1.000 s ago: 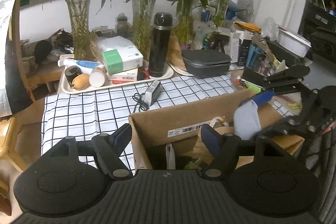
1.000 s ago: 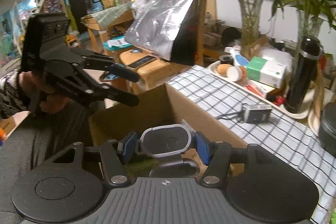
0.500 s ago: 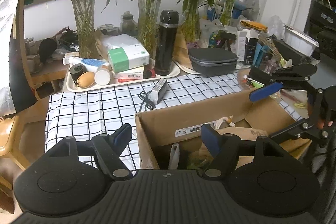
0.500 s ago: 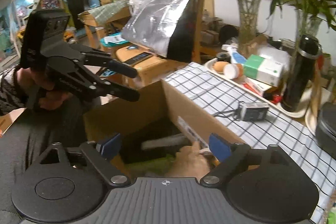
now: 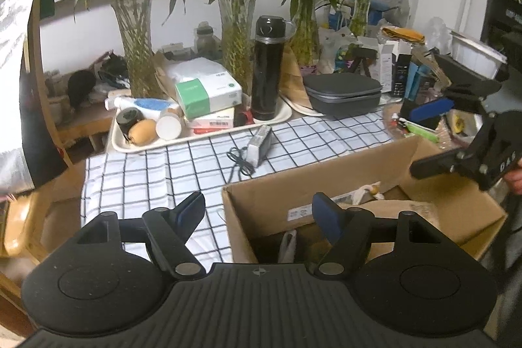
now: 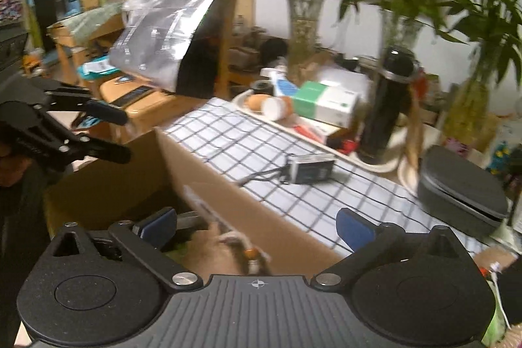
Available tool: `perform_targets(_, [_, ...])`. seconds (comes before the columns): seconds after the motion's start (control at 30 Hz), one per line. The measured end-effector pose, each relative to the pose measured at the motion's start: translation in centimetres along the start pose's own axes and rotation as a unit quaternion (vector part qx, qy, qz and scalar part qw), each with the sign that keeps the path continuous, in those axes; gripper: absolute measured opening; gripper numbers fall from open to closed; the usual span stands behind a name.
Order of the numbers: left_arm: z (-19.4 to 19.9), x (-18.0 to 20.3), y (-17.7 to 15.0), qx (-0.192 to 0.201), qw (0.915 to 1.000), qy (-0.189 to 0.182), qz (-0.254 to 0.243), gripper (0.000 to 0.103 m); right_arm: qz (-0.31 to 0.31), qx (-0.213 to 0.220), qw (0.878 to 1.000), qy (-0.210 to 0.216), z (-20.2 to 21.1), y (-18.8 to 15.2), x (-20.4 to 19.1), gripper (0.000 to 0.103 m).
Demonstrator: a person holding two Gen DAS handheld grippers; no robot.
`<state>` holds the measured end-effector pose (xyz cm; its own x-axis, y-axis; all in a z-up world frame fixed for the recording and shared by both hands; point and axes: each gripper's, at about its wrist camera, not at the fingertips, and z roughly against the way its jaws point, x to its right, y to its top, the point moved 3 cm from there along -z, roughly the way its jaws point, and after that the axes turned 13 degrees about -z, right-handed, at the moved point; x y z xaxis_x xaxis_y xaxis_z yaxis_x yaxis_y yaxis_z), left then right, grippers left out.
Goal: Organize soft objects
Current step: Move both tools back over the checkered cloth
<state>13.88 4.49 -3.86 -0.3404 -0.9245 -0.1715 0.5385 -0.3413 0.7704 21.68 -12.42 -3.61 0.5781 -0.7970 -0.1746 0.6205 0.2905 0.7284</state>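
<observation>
A white cloth (image 5: 182, 165) crossed by thin black grid lines is covering the desk. The cardboard box (image 5: 280, 207) is showing plain brown with a white label. A glossy black flask (image 5: 268, 67) is standing beside a green-and-white carton (image 5: 207, 93). Both grippers are showing black bodies with blue pads (image 5: 326, 217).

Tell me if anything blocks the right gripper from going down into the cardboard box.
Nothing visible does. The right gripper is open and empty, straddling the cardboard box's far wall; the box is open-topped. The left gripper hangs apart, over the box's other end.
</observation>
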Motion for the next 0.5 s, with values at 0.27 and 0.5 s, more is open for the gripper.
perform_targets(0.27, [-0.5, -0.6, 0.3, 0.01, 0.9999, 0.0, 0.013, 0.072, -0.012, 0.007, 0.999, -0.043, -0.5, 0.2, 1.1, 0.103])
perform_targets(0.5, [-1.2, -0.9, 0.4, 0.006, 0.9997, 0.005, 0.021, 0.072, -0.039, 0.012, 0.997, -0.071, -0.7, 0.5, 2.4, 0.103])
